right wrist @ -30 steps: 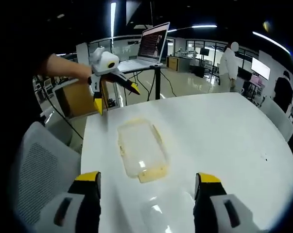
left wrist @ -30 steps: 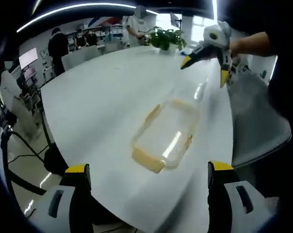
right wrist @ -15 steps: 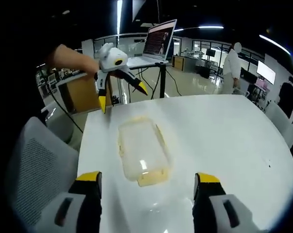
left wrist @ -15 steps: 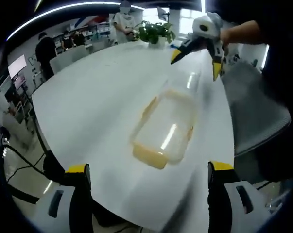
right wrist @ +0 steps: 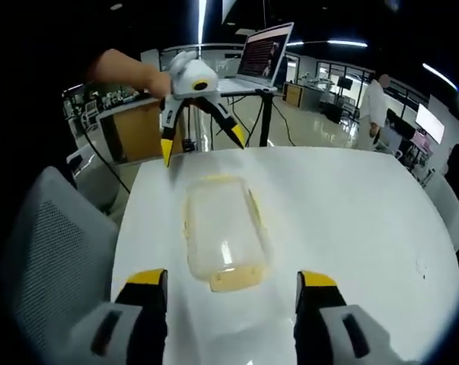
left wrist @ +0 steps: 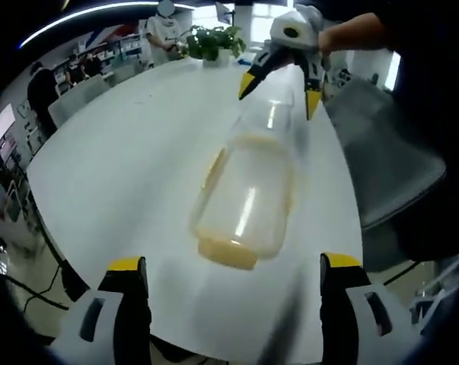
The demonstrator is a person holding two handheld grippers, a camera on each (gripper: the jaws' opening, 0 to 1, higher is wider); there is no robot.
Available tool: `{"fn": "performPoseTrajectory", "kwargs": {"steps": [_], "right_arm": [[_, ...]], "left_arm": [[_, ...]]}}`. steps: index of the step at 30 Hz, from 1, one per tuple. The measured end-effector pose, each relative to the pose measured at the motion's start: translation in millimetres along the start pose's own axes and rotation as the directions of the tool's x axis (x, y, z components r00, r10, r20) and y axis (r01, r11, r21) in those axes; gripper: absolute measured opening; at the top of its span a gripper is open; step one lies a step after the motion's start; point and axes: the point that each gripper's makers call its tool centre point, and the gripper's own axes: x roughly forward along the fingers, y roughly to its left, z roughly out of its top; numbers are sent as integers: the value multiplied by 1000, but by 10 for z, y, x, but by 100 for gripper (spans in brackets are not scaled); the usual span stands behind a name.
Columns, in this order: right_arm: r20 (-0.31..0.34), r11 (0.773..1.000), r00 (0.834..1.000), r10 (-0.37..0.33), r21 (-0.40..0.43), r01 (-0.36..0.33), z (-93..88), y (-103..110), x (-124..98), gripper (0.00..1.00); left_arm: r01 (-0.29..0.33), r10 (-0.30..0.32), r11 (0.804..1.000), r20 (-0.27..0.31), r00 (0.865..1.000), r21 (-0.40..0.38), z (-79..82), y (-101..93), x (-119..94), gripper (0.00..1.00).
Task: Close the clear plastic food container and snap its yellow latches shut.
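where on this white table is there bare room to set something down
Bare white table lies on the container's side away from the grey mesh chair. The clear plastic food container lies close to the chair-side edge, with both open grippers at its ends.

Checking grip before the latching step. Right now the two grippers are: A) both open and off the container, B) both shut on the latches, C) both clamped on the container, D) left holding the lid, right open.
A: the left gripper and right gripper both stand open, apart from the clear container on the white table.

Bare white table (right wrist: 351,205) lies open on both long sides of the clear food container (right wrist: 220,232), while a grey mesh chair (right wrist: 43,251) crowds one table edge.
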Motion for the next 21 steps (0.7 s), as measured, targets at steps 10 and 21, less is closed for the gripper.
{"fn": "performPoseTrajectory", "kwargs": {"steps": [10,21], "right_arm": [[-35,1000,999,11,-25,-12,-28,-11,105,59],[-165,996,986,14,-89,-29,-146,-35,279,49]], "left_arm": [[69,-66,996,-57,996,51,-62,-51,77,74],[116,-106,989,-104,989,96,-131,7,193,63]]}}
